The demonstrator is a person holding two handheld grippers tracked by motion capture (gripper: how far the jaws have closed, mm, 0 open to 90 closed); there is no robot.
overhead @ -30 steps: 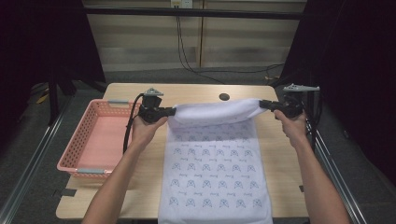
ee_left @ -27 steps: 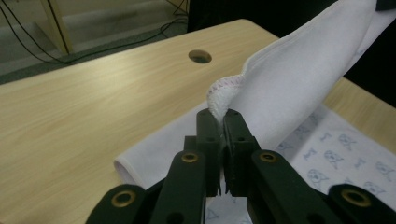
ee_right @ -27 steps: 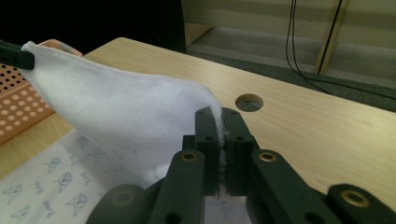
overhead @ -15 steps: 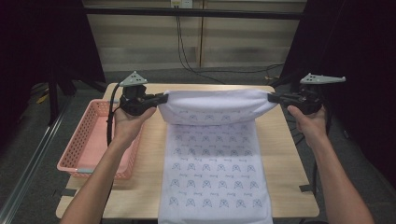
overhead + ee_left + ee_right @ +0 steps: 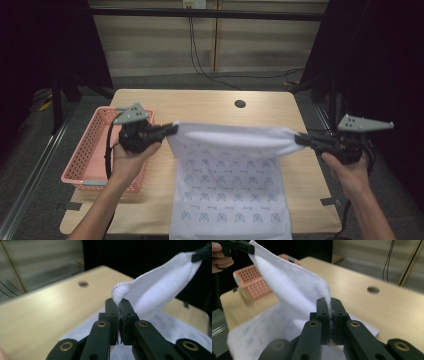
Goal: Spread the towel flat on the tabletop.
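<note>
Here, the left gripper pinches one corner of the white cloth with its jaws shut tight; the right gripper pinches the other corner; the cloth hangs between them, its lower part on the desk; a pink basket sits beside it.

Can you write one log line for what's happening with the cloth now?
left gripper: shut on cloth | right gripper: shut on cloth | far edge lifted | basket: beside
</note>
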